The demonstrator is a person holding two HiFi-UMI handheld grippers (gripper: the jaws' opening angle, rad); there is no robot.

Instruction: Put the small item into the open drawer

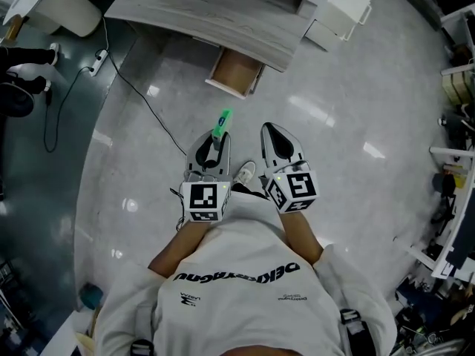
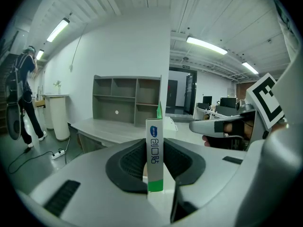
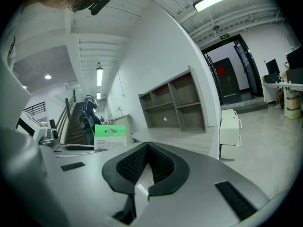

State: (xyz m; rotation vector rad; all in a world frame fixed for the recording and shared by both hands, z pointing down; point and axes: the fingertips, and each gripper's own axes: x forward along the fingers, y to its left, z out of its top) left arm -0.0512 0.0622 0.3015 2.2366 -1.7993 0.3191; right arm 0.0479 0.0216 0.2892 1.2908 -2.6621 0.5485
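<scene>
gripping small box [image 2: 154, 148] in left gripper [image 1: 211, 144]

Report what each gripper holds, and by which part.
The left gripper holds the small green-and-white box, with its fingers on the two broad faces at the near end; the far end sticks out. The right gripper holds nothing.

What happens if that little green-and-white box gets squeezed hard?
The box looks like thin cardboard, so it would probably dent. It seems light and stiff: the left gripper's fingers hold only one end, yet it sticks out straight.
</scene>
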